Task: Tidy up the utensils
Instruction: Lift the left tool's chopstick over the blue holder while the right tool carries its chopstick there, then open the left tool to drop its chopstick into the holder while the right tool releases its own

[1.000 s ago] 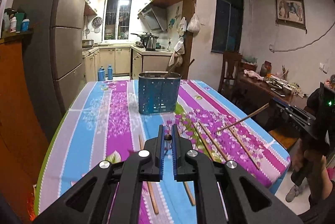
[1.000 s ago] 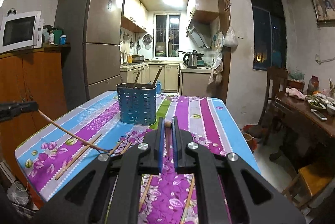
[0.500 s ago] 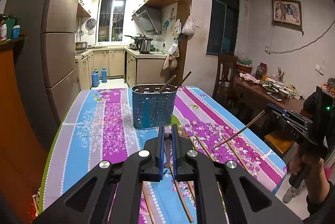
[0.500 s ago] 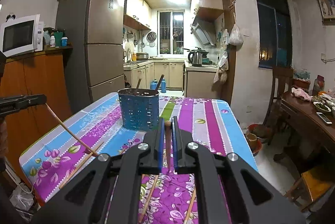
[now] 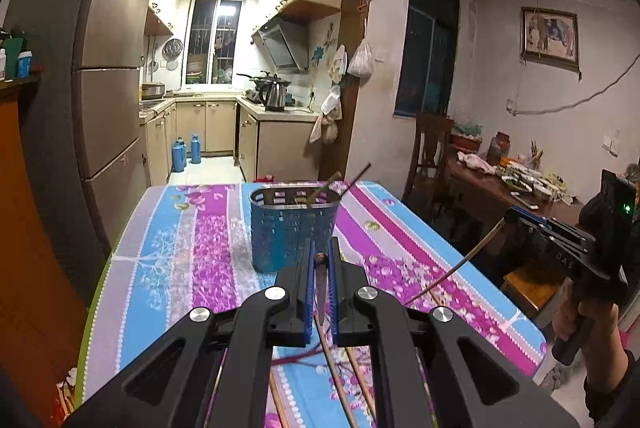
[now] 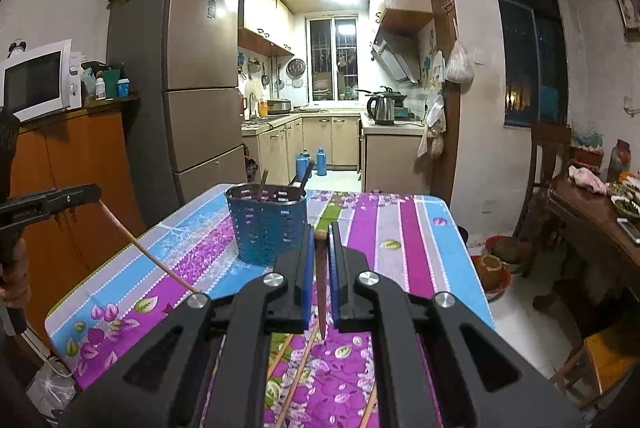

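A blue perforated utensil holder [image 5: 291,224] stands upright on the flowered tablecloth [image 5: 192,260], with two chopsticks leaning in it; it also shows in the right wrist view [image 6: 266,224]. My left gripper [image 5: 321,260] is shut on a wooden chopstick [image 5: 322,288], held above the table just in front of the holder. My right gripper [image 6: 320,234] is shut on another chopstick [image 6: 321,284], held above the table right of the holder. Several loose chopsticks [image 6: 298,376] lie on the cloth under the grippers.
A fridge [image 6: 196,84] and an orange cabinet with a microwave [image 6: 36,80] stand left of the table. A wooden chair [image 5: 430,148] and a cluttered side table [image 5: 504,184] stand to the right. The kitchen doorway lies beyond the table's far edge.
Both grippers have risen with their chopsticks, lifting them off the cloth, and have drawn closer to the blue holder.
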{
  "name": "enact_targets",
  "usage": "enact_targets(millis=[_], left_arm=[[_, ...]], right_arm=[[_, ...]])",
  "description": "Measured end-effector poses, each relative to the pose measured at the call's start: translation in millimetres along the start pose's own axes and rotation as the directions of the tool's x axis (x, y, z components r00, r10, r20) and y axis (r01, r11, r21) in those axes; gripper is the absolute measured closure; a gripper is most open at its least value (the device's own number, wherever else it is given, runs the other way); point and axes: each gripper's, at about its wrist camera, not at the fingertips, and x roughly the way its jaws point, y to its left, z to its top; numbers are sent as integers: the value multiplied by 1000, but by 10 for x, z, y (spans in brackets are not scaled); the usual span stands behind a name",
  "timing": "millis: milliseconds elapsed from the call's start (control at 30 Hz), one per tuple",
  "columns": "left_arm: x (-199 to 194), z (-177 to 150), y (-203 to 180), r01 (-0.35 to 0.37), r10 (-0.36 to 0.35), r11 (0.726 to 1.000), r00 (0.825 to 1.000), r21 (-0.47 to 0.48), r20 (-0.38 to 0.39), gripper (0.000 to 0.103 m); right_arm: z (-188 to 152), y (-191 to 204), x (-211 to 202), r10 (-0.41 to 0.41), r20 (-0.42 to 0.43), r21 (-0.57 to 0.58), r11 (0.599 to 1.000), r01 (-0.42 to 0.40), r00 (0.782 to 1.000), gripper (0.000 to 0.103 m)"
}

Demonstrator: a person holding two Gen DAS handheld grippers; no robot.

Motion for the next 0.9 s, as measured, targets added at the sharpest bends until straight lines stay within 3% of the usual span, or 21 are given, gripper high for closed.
enact_targets(millis=[167, 333, 533, 667, 900], left_arm=[[20, 332, 90, -17, 17, 1000, 999, 3, 49, 95], [71, 875, 176, -42, 40, 999, 993, 14, 109, 95], [378, 1452, 186, -111, 99, 991, 982, 71, 158, 95], [745, 1629, 257, -121, 108, 989, 983, 86, 147, 95], [1405, 1619, 386, -89, 87, 993, 996, 78, 35, 95]], right_arm=[[369, 87, 12, 21, 64, -33, 999, -19, 998, 98], [912, 140, 33, 47, 151, -58, 998, -39, 987, 98], [1468, 189, 359, 97, 187, -54, 995, -89, 978, 98], [1639, 234, 720, 100, 190, -50, 995, -92, 977, 98], [1549, 269, 1418, 109, 104, -19, 994, -108, 989, 98]])
